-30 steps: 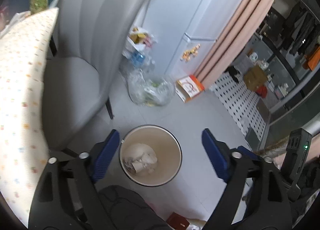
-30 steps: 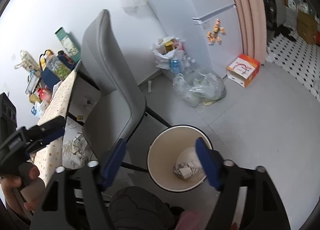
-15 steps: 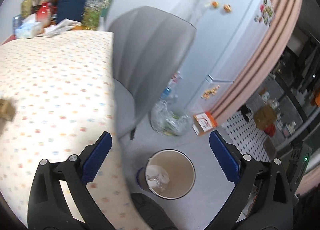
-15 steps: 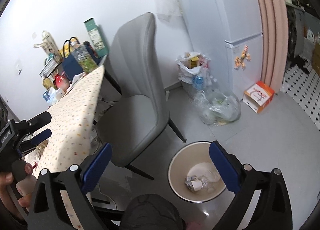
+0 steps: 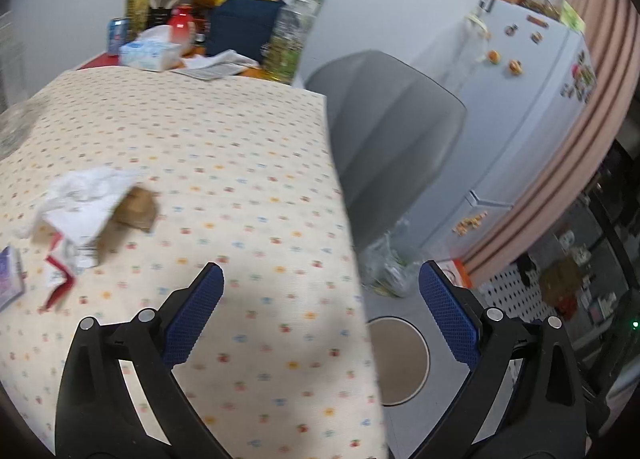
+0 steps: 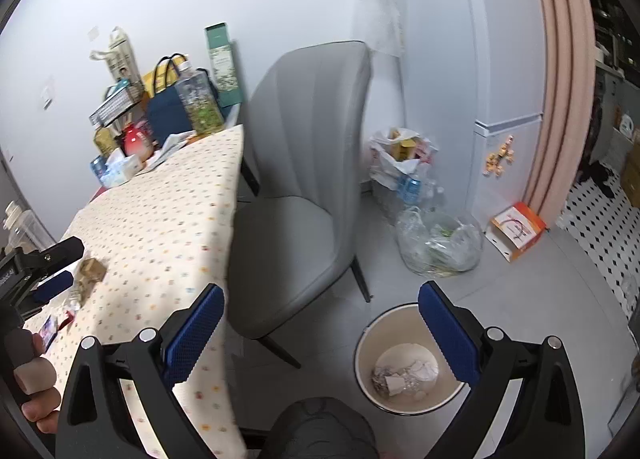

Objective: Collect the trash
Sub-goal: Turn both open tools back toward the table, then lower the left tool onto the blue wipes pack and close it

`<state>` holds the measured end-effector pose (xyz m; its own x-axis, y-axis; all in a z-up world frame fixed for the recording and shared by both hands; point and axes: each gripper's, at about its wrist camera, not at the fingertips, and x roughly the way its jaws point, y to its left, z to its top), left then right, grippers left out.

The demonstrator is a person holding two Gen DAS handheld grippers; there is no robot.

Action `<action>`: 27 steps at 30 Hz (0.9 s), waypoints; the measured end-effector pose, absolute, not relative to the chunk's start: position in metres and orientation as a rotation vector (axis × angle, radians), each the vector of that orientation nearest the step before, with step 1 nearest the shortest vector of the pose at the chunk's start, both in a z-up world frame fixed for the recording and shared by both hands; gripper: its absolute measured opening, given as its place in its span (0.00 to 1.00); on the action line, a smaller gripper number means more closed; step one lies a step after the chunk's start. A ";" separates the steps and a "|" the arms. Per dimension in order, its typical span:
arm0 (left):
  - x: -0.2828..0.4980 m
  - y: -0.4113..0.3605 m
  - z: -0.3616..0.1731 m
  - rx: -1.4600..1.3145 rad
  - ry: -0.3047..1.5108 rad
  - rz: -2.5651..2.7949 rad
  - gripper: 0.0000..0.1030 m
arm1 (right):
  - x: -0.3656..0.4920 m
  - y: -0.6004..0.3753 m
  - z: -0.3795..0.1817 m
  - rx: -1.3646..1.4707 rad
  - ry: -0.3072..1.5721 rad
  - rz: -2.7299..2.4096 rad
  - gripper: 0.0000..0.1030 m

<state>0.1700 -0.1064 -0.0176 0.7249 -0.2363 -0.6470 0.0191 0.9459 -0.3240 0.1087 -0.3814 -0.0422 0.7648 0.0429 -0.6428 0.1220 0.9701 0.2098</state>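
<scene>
Left jaws: the left gripper (image 5: 318,291) is spread wide with nothing in it, hanging over the bench (image 5: 240,163) near its right edge.
Right jaws: the right gripper (image 6: 320,311) is just as wide and bare, pointing at the floor by the bin (image 6: 364,355).
Trash: a crumpled white wrapper (image 5: 84,199) lies at the left of the left view, touching a brown paper lump (image 5: 136,207), with red-edged scraps (image 5: 60,279) below them; the picture is blurred there.
Bin: lower right of both views, on the floor, some paper already at the bottom.
Risk: I'd guess light paper slips from a shallow pinch, or only one piece of the heap comes away.
Risk: carried past the bench edge, a loose scrap could miss the bin.
Around: tissue box (image 5: 150,53), navy bag (image 5: 244,29) and bottles at the top, well away.
In the way: the grey chair (image 6: 304,179) stands between bench and bin.
</scene>
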 end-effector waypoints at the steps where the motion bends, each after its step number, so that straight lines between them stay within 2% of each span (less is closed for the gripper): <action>1: 0.168 -0.099 -0.017 -0.312 0.745 -0.128 0.94 | 0.109 -0.377 -0.041 0.243 0.696 -0.034 0.93; 27: 0.105 0.063 -0.027 -0.360 0.718 0.082 0.94 | 0.120 -0.231 -0.028 0.153 0.707 0.361 0.93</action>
<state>0.1053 0.0630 -0.0273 0.7530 -0.0493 -0.6562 -0.1954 0.9355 -0.2945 0.1198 -0.2312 -0.0276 0.7018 0.3744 -0.6060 -0.2718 0.9271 0.2580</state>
